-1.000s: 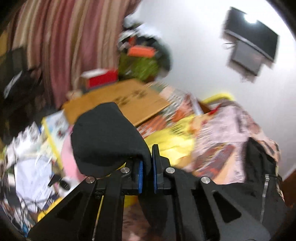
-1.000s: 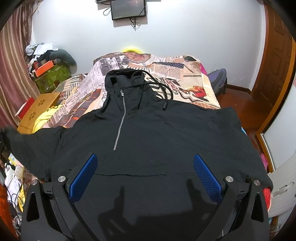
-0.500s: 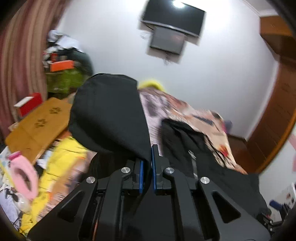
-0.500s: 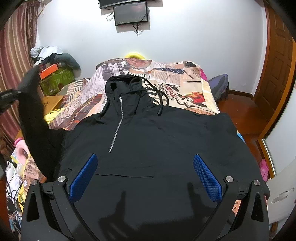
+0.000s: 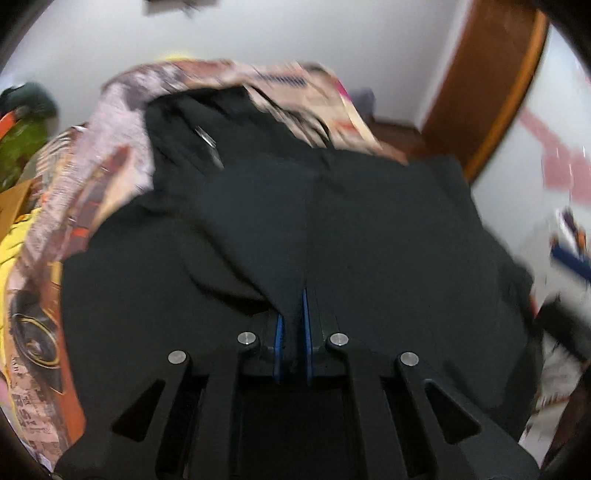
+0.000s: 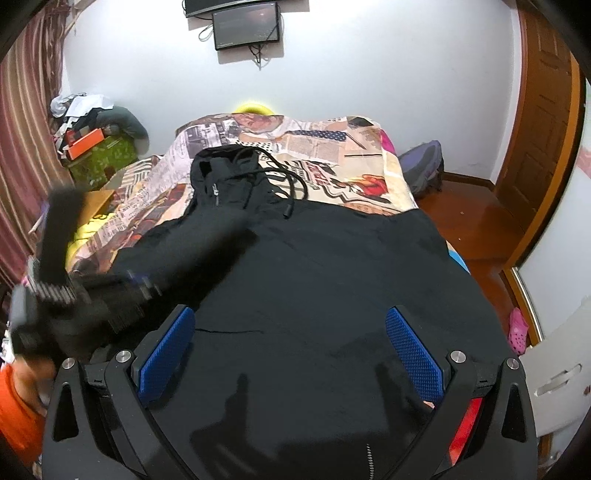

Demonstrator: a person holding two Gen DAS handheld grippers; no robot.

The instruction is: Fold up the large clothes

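Note:
A large black hoodie [image 6: 314,280] lies spread front up on the bed, hood and drawstrings toward the far wall. My left gripper [image 5: 291,325] is shut on the hoodie's left sleeve [image 5: 258,229] and holds it over the hoodie's chest; the sleeve stretches forward from the jaws. The left gripper also shows blurred at the left of the right wrist view [image 6: 122,295], with the sleeve [image 6: 207,243] laid diagonally across the body. My right gripper [image 6: 290,347] is open and empty above the hoodie's lower front.
The bed has a newspaper-print cover [image 6: 332,155]. A cluttered pile with a green box [image 6: 99,155] and a striped curtain [image 6: 22,147] stand on the left. A wooden door [image 6: 543,129] and a purple bag [image 6: 424,166] are on the right. A screen [image 6: 245,24] hangs on the far wall.
My left gripper has swung the sleeve from out at the left side, up and across, onto the hoodie's chest. The right gripper has stayed open in place.

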